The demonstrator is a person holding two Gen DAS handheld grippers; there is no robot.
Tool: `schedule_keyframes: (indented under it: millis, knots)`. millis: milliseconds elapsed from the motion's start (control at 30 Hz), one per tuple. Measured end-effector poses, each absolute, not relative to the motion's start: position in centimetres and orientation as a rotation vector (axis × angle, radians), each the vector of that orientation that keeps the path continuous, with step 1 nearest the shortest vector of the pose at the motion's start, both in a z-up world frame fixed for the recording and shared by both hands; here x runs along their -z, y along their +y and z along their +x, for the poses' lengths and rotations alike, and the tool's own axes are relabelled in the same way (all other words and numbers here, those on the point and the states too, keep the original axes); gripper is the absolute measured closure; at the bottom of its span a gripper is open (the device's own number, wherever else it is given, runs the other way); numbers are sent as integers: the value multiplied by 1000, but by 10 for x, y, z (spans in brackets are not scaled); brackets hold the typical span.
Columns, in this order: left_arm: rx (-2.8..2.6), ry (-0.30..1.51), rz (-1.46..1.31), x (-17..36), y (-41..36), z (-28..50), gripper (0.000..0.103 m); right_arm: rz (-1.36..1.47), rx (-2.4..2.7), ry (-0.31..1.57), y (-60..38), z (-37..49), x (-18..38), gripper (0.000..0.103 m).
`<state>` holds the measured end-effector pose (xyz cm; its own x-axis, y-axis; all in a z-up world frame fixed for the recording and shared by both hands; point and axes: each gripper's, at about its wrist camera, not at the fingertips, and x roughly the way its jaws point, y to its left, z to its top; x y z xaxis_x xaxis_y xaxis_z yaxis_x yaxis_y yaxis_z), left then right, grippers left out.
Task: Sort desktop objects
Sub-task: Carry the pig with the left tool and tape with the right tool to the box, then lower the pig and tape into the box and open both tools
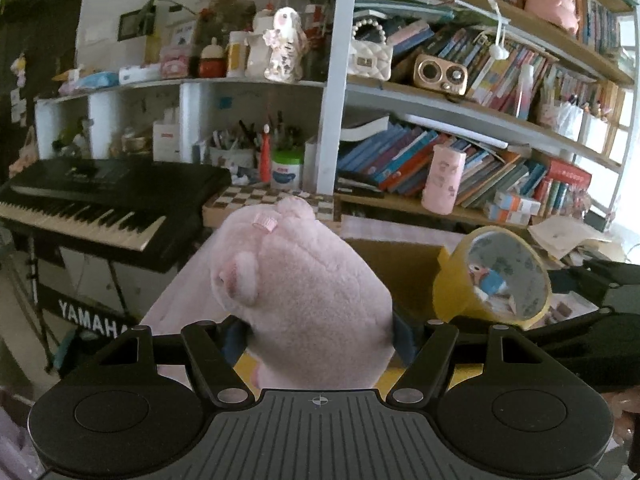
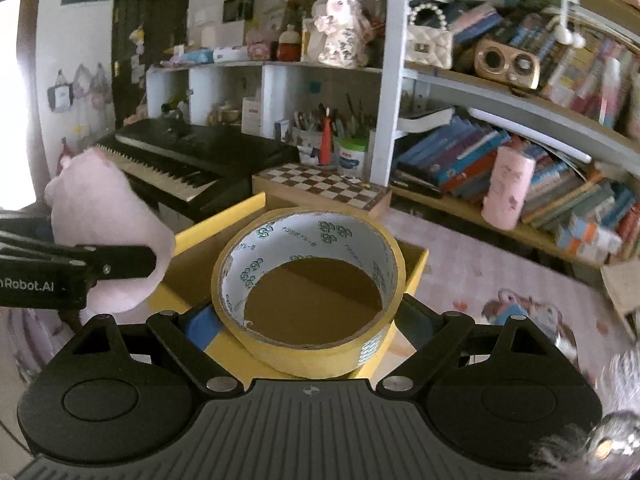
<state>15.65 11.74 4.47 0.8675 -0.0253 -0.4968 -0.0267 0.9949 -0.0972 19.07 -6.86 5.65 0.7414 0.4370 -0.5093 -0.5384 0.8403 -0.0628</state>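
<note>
Yellow cardboard box (image 2: 414, 270) sits on the desk near its bookshelf edge, under both claws. Left gripper (image 1: 320, 338) is clamped on a pink plush toy (image 1: 304, 280) above the box's left wall; right gripper (image 2: 310, 326), jaws wide, clasps a yellow tape roll (image 2: 304, 360) over the open box.

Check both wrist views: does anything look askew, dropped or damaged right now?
Nothing damaged or dropped. The left gripper holds the pink plush pig toy, the right gripper holds the yellow tape roll tilted above the open yellow cardboard box. Only the books on the lower shelf lean untidily.
</note>
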Motion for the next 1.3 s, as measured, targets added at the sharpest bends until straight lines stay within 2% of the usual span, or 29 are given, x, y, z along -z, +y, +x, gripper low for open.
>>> schedule_keyframes:
  millis: [467,767,900,1133,1300]
  knots:
    - [29,735,-1,-2,111,274,31,-598,-717,587,-31,321,-14,14]
    - [42,907,133,21,102,319,27,-849,-881,673,-2,363,8,13]
    - [46,934,182,26,95,325,27,-903,-918,740,11,372,15,13]
    - [47,945,209,26,91,323,27,-991,-945,732,19,368,26,13]
    - [47,885,200,17,89,315,18,-965,-940,726,16,368,23,13]
